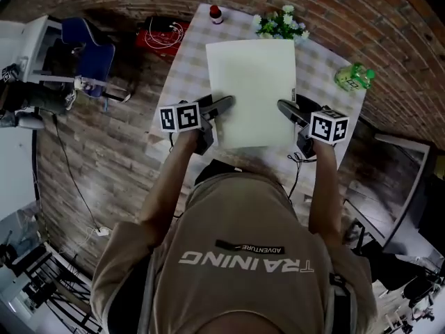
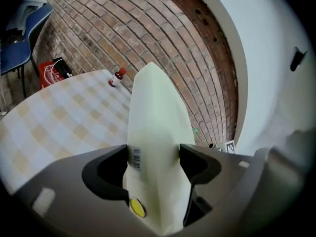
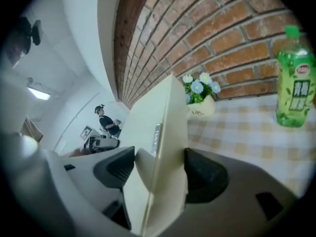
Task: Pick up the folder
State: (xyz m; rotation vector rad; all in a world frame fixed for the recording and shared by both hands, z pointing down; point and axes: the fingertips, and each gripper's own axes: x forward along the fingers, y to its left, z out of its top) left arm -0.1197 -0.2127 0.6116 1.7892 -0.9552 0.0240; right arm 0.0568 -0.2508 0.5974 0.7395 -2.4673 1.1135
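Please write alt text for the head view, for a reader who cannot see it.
A person holds a pale folder over a checked table, the left gripper shut on its left edge and the right gripper on its right edge. Flowers, a green bottle and a small red-capped bottle sit near the table's far end.

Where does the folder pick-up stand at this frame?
Done: the left gripper and the right gripper are each shut on an opposite edge of the folder. In hand: both gripper views show the checkered table well beneath the folder, so it appears lifted clear and roughly level. Left: nothing obvious beyond holding it.
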